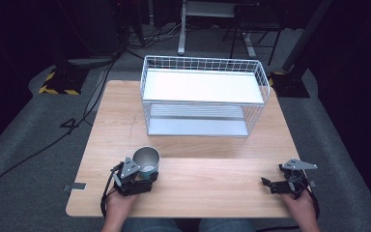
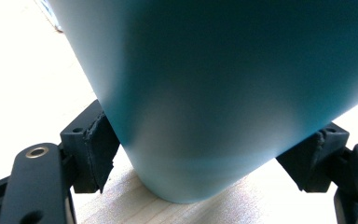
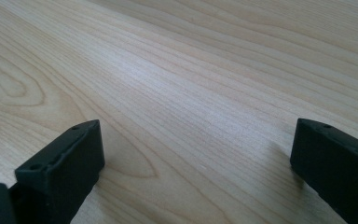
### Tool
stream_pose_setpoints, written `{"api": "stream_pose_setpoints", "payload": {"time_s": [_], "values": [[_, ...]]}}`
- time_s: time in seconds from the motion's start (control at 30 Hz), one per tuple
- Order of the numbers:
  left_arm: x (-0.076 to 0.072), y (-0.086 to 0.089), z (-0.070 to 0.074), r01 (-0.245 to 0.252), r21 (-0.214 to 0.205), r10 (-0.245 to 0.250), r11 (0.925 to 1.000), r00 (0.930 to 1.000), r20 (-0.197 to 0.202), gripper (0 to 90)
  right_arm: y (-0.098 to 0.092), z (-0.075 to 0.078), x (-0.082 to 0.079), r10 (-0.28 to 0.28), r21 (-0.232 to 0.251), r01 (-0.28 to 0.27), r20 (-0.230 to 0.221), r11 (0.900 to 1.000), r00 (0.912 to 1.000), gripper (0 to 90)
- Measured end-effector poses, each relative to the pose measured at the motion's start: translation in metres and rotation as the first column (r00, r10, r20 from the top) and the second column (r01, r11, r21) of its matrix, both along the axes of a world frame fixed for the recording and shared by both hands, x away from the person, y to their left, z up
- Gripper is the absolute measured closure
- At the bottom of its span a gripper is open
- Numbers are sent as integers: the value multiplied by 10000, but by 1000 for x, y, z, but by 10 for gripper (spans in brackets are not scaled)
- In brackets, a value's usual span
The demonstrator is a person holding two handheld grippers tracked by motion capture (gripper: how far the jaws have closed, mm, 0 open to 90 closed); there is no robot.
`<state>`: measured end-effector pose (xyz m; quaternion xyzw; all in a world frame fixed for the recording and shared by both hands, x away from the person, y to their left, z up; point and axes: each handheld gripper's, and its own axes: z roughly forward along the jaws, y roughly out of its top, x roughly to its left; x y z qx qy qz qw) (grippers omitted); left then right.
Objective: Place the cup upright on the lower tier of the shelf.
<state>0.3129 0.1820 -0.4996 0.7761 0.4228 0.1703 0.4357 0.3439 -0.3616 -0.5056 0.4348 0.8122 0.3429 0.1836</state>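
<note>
At the near left of the light wooden table (image 1: 212, 179), the left gripper (image 1: 142, 175) has its two black jaws set on either side of the lower wall of a teal, tapered metal cup with a bare silvery inside (image 1: 146, 159); in the left gripper view the rubbery pads (image 2: 99, 149) sit right against the teal cup (image 2: 223, 93), which stands upright with its base on the wood. It looks like a clamped hold, low on the body just above the base. The cup is probably light and rigid, since it appears empty and thin-walled, and its smooth coated side is likely slippery; because it widens upward, a grip this low could let it tip or slide, so a hold nearer mid-height would be steadier. At the near right, well apart from the cup, the right gripper (image 1: 276, 183) rests over bare table with its jaws spread wide and nothing between them, as the right gripper view of the wood grain (image 3: 191, 102) confirms. Farther back, at the middle far side, stands a white wire two-tier shelf rack (image 1: 203, 94), both tiers bare.
</note>
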Motion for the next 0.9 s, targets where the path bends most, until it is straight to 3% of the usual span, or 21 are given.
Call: {"api": "stream_pose_setpoints", "payload": {"time_s": [0.5,0.7,0.9], "values": [[0,2,2,202,11,-202,9998,9998,0,229,0,0,0,-60,-7,60,-5,10000,10000,31],[1,7,19,145,-354,-142,9993,9999,95,229,0,0,-1,-86,-12,86,-4,10000,10000,31],[2,4,36,414,-367,-412,9985,9991,57,229,0,0,-1,-84,-7,84,-5,10000,10000,31]]}}
